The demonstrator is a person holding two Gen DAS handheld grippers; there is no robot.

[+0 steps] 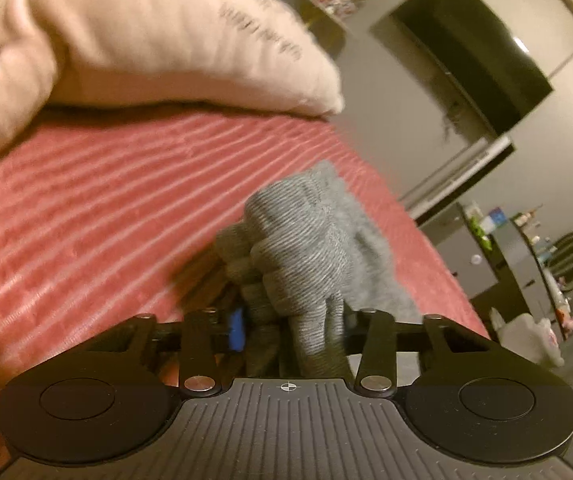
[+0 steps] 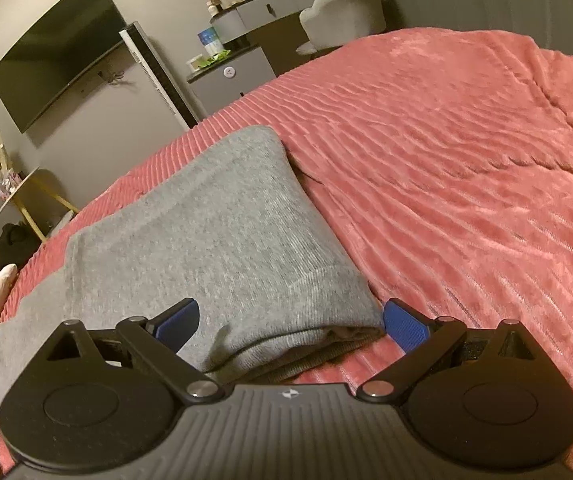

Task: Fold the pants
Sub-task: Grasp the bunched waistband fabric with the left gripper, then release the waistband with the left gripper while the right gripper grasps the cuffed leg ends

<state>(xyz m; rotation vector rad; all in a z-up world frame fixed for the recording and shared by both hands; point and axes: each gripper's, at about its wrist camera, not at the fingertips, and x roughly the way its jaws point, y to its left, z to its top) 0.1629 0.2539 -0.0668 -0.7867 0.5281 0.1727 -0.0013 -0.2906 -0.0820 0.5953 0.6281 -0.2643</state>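
A pink ribbed bedspread (image 2: pixel 446 140) covers the bed, with a TV and dresser behind. The grey pants (image 2: pixel 214 232) lie folded on it, long axis running away from the right tongs (image 2: pixel 290 320), whose jaws stand apart around the near folded end. The left tongs (image 1: pixel 286 328) are clamped on a bunched grey handful. Judged risk: lifting that bunch could drag the layers and skew the fold; the plush cover may snag too.

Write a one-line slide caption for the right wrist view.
Open right tongs straddle the folded edge of grey pants on a pink blanket.
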